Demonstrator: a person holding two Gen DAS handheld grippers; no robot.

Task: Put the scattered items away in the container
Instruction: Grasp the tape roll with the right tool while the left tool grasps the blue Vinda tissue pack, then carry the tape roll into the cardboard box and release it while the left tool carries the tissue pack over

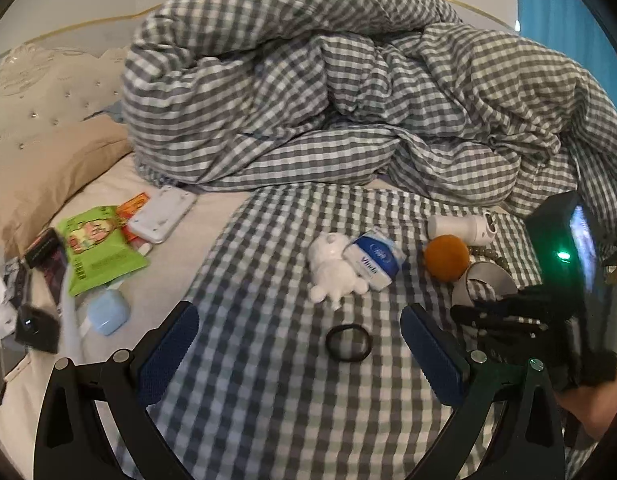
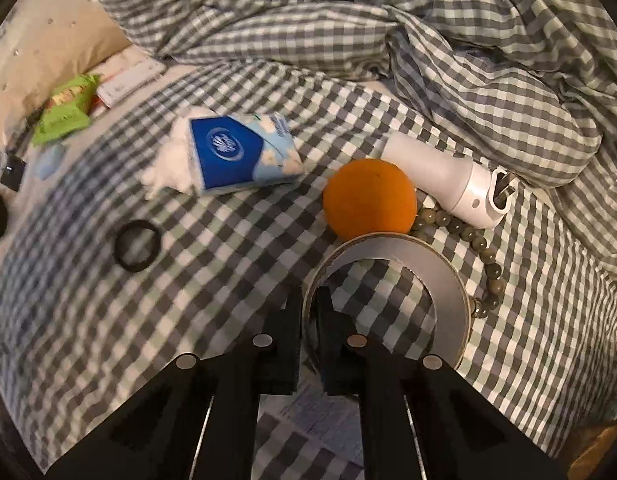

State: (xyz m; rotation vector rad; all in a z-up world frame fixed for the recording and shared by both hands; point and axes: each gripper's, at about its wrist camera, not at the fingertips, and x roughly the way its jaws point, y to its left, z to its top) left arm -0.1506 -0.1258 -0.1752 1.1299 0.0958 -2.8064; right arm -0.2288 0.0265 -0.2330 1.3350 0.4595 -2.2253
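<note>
Pinching the near rim of the tape roll point(image 2: 388, 304), the right gripper point(image 2: 308, 320) has its jaws clenched on the wall, one inside the ring, one outside; the roll rests on the checked bed sheet point(image 2: 188, 340), touching the orange point(image 2: 369, 199); it looks light and stiff, so the rim is the sensible hold. The left gripper point(image 1: 300, 344) hovers with jaws spread wide over one black hair tie point(image 1: 349, 343), limp and thin, best scooped at its edge. Counted nearby: one tissue pack point(image 2: 240, 152), soft; one white bottle point(image 2: 448, 178), smooth; one bead string point(image 2: 468, 236). No container shows.
</note>
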